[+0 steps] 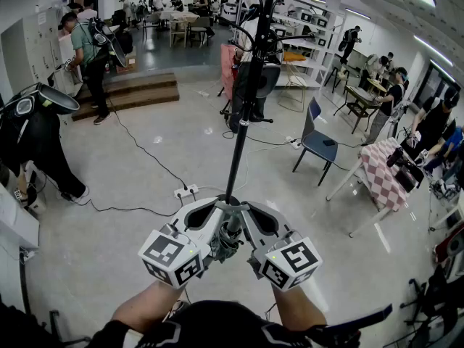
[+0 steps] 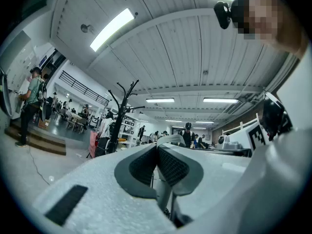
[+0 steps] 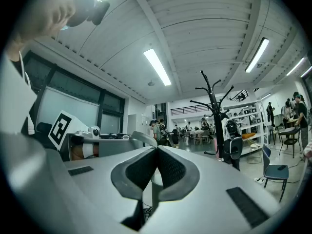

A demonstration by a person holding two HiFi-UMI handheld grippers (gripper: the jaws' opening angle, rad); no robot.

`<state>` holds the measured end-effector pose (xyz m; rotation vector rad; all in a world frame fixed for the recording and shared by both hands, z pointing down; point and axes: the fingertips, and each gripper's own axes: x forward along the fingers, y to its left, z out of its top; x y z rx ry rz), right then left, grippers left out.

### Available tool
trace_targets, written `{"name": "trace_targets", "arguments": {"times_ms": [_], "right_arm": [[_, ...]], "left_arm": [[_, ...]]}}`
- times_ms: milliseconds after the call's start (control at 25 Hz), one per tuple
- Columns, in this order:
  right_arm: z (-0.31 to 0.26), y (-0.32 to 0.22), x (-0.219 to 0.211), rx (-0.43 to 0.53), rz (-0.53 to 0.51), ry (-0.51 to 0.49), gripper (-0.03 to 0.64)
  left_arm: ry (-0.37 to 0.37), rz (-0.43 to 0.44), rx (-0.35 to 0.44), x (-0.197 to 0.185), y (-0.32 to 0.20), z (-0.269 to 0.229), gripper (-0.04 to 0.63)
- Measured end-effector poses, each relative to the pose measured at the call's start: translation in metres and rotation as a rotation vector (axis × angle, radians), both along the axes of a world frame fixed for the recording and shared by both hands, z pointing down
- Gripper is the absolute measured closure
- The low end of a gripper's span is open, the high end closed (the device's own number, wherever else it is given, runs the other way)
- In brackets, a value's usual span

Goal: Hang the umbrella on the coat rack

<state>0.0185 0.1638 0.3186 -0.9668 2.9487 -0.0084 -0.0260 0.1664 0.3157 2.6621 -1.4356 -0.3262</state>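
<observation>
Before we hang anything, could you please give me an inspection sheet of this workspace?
Surface: bare grey floor.
Job's things: umbrella held pointing forward; coat rack stands apart, farther ahead.
Clutter: dark bags hang on the coat rack.
Grippers: left claw and right claw side by side, both shut on the umbrella.
Cables: black cable crosses the floor to a power strip.
Surroundings: blue chair, checked table, people working around the room.

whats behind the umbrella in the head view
The coat rack stands behind the umbrella, with a dark bag hanging on it. The umbrella's shaft lines up with the rack's pole, so the rack's foot is covered.
</observation>
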Motion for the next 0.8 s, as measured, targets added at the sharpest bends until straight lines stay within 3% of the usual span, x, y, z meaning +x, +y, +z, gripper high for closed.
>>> {"name": "trace_targets", "arguments": {"times_ms": [800], "right_arm": [[-0.001, 0.007, -0.012, 0.016, 0.007, -0.009, 0.607]], "left_arm": [[-0.008, 0.031, 0.009, -0.01, 0.009, -0.004, 0.584]]}}
